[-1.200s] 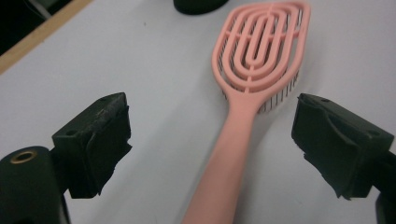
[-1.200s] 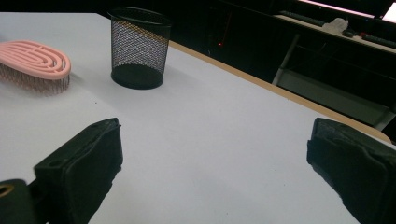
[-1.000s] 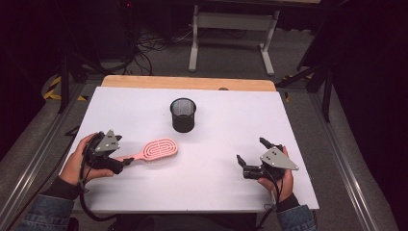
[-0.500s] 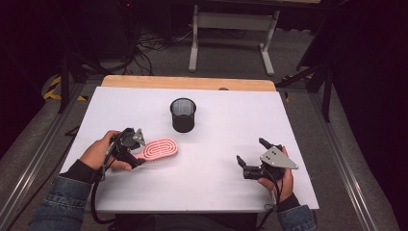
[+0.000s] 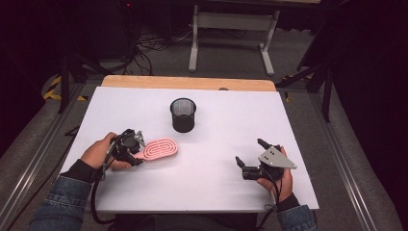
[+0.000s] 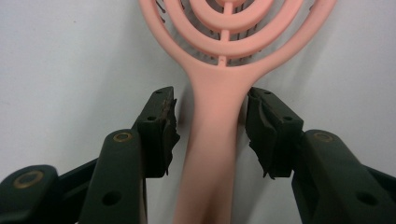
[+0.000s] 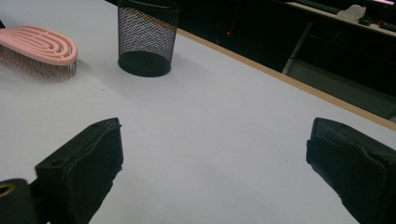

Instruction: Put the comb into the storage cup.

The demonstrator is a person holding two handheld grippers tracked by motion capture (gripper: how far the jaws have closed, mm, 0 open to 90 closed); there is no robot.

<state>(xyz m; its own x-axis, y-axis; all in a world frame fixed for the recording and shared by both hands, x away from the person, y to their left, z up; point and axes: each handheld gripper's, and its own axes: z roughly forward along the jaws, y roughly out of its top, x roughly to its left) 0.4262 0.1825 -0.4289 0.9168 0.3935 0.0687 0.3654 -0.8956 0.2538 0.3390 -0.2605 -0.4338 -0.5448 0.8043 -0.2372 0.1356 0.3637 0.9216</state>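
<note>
Two tongs are working over the white table (image 5: 216,187) in the high view: your left tongs (image 5: 137,153) are sitting at the handle end of the pink hairbrush (image 5: 161,148), which is lying flat left of centre, while your right tongs (image 5: 249,156) are resting well apart at the right. Just beyond the brush a black mesh cup (image 5: 183,114) is standing upright, clear of it.

In the left gripper view, your tongs have just been closing around the brush handle (image 6: 212,135); narrow gaps are showing on both sides.

In the right gripper view, your tongs are gaping wide with only bare table between them.
</note>
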